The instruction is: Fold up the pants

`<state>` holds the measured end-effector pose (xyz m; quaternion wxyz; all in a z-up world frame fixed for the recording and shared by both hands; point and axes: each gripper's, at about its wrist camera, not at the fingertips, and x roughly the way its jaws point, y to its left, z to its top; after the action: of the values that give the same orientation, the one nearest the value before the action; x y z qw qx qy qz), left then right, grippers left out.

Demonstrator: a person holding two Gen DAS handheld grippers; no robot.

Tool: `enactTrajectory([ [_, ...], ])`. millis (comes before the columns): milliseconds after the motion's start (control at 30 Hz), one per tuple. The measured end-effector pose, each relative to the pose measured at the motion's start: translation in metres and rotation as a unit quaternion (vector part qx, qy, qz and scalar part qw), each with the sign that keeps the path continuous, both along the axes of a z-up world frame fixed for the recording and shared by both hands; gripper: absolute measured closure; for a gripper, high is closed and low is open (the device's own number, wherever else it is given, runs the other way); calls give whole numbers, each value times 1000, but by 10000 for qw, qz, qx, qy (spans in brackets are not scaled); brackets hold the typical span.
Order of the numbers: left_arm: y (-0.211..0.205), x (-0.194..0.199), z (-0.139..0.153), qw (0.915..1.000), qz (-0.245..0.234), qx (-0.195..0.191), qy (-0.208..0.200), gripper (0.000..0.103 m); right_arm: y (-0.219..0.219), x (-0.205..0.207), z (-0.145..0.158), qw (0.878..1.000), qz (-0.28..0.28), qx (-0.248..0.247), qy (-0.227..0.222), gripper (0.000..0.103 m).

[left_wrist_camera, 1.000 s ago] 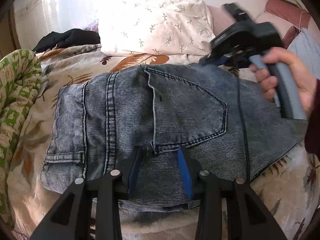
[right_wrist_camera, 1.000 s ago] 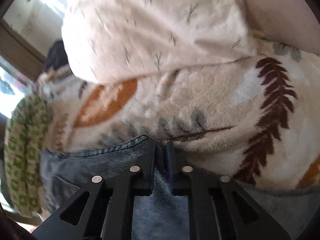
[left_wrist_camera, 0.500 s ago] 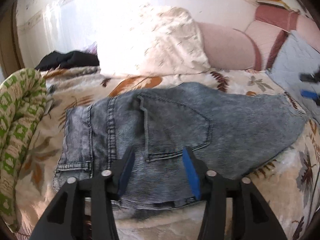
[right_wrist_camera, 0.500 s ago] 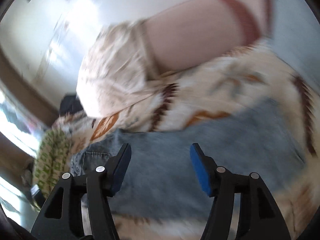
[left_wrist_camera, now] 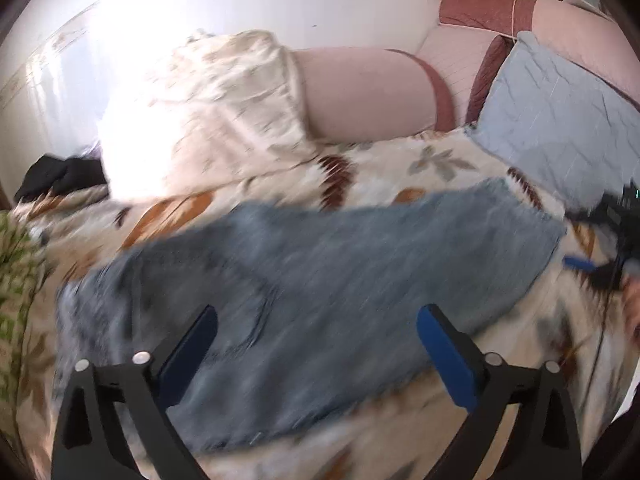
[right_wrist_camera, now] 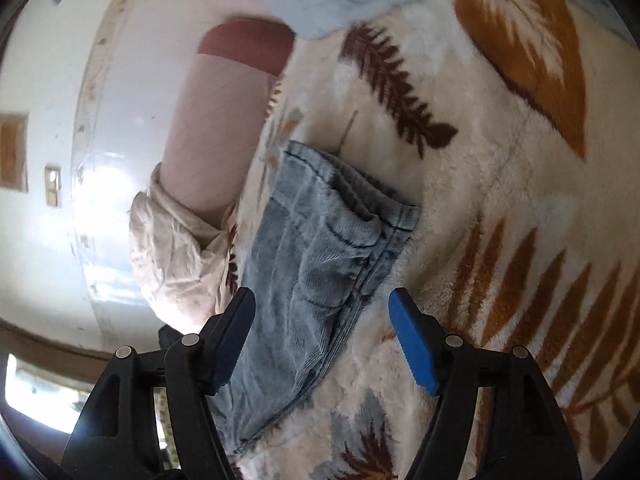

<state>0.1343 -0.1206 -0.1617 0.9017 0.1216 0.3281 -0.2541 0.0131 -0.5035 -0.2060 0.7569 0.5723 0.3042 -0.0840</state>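
both jaws wide apart over the jeans

jaws of the left gripper (left_wrist_camera: 316, 340) stand spread wide, having just been opening, with nothing pinched between the blue pads; the faded blue-grey denim pants (left_wrist_camera: 320, 280) lie flat beneath and beyond them. jaws of the right gripper (right_wrist_camera: 322, 324) have also just been opening and stand well apart, gripping nothing, with a folded end of the same pants (right_wrist_camera: 320, 248) lying below and between them.

the pants are spread on the cream fleece blanket with brown and orange leaf prints (left_wrist_camera: 440, 160) that covers the bed, running from near left to far right in the left wrist view, which is blurred. at the far right edge of that view the right gripper (left_wrist_camera: 600, 240) shows, just beside the right end of the pants. beyond the pants lie a cream floral pillow (left_wrist_camera: 208, 120), a pink bolster cushion (left_wrist_camera: 360, 92) and a pale blue quilted pillow (left_wrist_camera: 560, 120). a green patterned cloth (left_wrist_camera: 16, 280) sits at the left edge, and a dark garment (left_wrist_camera: 56, 176) lies far left.
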Motion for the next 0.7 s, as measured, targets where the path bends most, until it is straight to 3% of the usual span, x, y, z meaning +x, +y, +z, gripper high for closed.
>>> enactTrajectory([
  [200,-101,29,14,9934,-981,580,118,0,-17,2,-19,9989,-173,436,86,33],
  [300,-152,43,11,9839,-1471,1007,110,0,-23,4,-21,9984,-235,521,32,33],
  [467,-216,67,1,9672,-2177,1179,573,0,-28,7,-27,9974,-322,645,12,33],
  [700,-283,80,-14,9402,-3044,1310,783,0,-31,9,-30,9964,-350,769,-73,33],
])
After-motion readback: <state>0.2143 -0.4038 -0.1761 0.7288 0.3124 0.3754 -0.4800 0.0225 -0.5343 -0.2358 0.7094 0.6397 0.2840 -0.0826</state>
